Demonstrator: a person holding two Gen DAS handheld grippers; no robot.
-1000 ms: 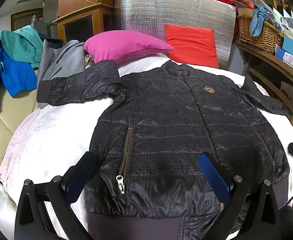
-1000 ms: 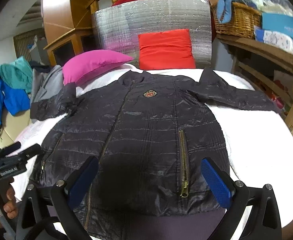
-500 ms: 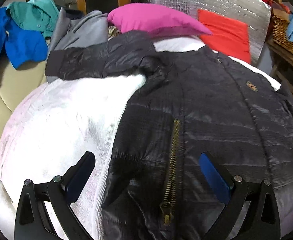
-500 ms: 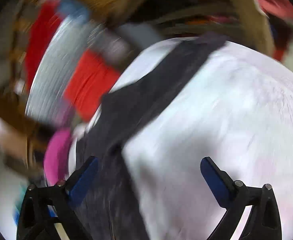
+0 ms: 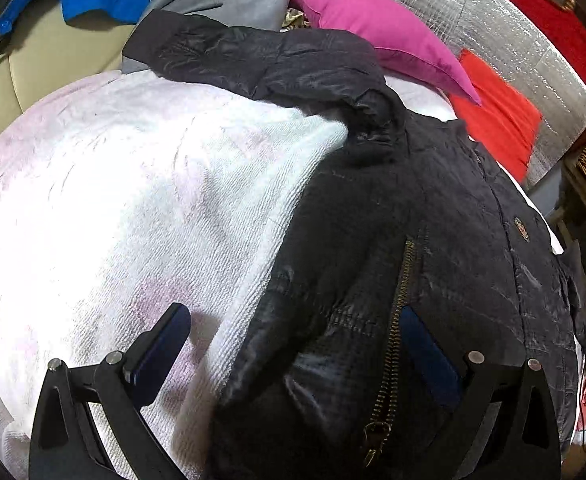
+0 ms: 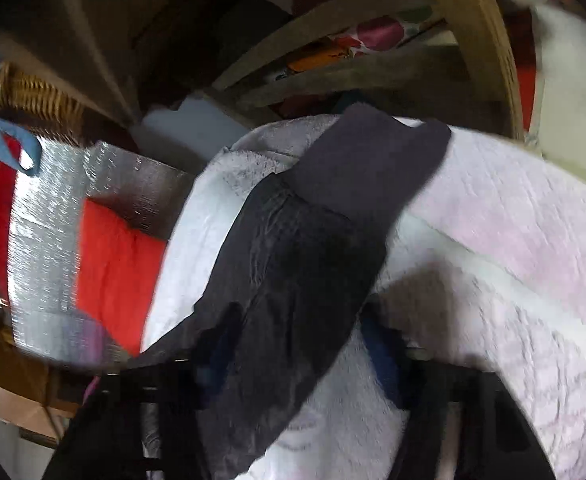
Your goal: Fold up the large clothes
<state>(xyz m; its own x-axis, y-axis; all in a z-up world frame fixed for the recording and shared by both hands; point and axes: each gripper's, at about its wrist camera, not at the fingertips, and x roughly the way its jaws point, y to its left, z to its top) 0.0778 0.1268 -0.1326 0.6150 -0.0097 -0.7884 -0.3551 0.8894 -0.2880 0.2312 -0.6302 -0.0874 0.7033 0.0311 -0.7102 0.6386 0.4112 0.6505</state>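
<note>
Jacket (image 5: 413,240) flat on white blanket (image 5: 113,200). Puffy, slick, light: grab seams or cuffs. My left gripper (image 5: 293,356) wide open over hem corner; right gripper (image 6: 301,356) closing around sleeve (image 6: 293,260).

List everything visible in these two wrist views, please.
jacket: one, black, spread on the blanket; a sleeve in each view
blanket: one, white-pink, under the jacket
pillow: one, magenta, behind the jacket
cushion: one, red, against the foil sheet
foil sheet: one, silver, at the back
basket: one, wicker, at the side
left hand-held gripper: black and blue, open, straddling the jacket's edge
right hand-held gripper: blurred, closing, sleeve between its fingers
</note>
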